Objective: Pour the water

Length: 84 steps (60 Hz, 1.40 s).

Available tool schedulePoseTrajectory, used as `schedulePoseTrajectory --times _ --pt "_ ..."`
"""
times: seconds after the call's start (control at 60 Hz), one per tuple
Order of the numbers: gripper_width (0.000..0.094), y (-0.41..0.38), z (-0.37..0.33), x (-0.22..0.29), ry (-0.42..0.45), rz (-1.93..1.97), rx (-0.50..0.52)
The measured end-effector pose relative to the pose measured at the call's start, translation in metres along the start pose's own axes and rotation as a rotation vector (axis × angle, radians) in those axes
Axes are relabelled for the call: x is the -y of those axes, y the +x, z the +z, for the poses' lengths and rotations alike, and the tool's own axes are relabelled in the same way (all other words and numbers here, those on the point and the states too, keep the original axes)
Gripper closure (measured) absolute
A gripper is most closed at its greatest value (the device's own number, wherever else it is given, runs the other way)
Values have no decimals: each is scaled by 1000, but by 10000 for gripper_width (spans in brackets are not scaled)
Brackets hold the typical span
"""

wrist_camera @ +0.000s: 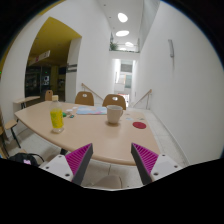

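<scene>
A yellow cup (pixel 57 119) stands on the left part of a beige oval table (pixel 95 138). A white mug (pixel 114 114) stands near the table's middle, farther back. A small red coaster-like disc (pixel 139 126) lies to the right of the mug. My gripper (pixel 112 160) is held well back from the table's near edge, fingers wide apart with nothing between them. The magenta pads (pixel 80 158) face each other across the gap. All objects are far beyond the fingers.
Two wooden chairs (pixel 100 99) stand behind the table. A blue-white flat item (pixel 86 111) lies at the table's back. White walls and a corridor lie beyond. A dark object (pixel 22 160) sits by the table's near left edge.
</scene>
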State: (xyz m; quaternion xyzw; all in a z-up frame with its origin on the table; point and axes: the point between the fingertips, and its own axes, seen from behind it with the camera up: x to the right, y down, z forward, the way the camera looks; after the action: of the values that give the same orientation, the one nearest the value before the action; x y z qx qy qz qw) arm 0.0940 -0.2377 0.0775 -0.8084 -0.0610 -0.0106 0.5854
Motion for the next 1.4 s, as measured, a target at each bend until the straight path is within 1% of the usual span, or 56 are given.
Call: schedulePoseTrajectory --times 0.017,0.117,0.2,0.267,0.283,0.317,0.4,0.417,0.517,0.533,0.55,0.583,0.667,0.683,0.7,0.75,0.8,0.867,0.9,0.933,0.967,0.983,1.0,1.1,1.167,1.217,1.267,1.4 --pt "94 -15 -8 -2 1 1 -3" --pt "97 -20 -8 3 12 10 12" --pt "98 -35 -1 9 18 19 41" --pt "93 -62 7 16 29 44 74" --pt "93 -48 -7 13 32 55 92" --pt "96 -79 13 22 38 69 119" --pt "97 -134 33 32 45 104 207" --pt "96 -135 26 31 42 114 220" --pt "97 -202 68 47 56 129 272" --pt "96 -204 63 47 57 129 279" --pt "98 -220 81 50 62 125 281" --pt "96 -238 93 56 78 115 289" --pt "99 -274 128 67 99 80 271" --pt "102 -268 117 67 106 73 270" --pt "103 -274 124 70 112 63 263" --pt "102 -290 153 72 97 38 228" --pt "103 -298 171 81 124 13 203" --pt "110 -300 189 89 135 -23 153" --pt "133 -301 198 95 154 -30 135" --pt "199 -302 205 95 150 -35 120" --pt "330 -296 206 92 135 -41 100" --pt "436 -295 208 90 128 -43 97" --pt "442 -296 209 91 130 -34 101" --pt "593 -294 213 89 127 -2 106" --pt "628 -294 214 91 125 18 131" --pt "631 -295 219 93 108 44 165" --pt "629 -289 231 104 111 102 185" --pt "630 -256 255 164 140 390 237"
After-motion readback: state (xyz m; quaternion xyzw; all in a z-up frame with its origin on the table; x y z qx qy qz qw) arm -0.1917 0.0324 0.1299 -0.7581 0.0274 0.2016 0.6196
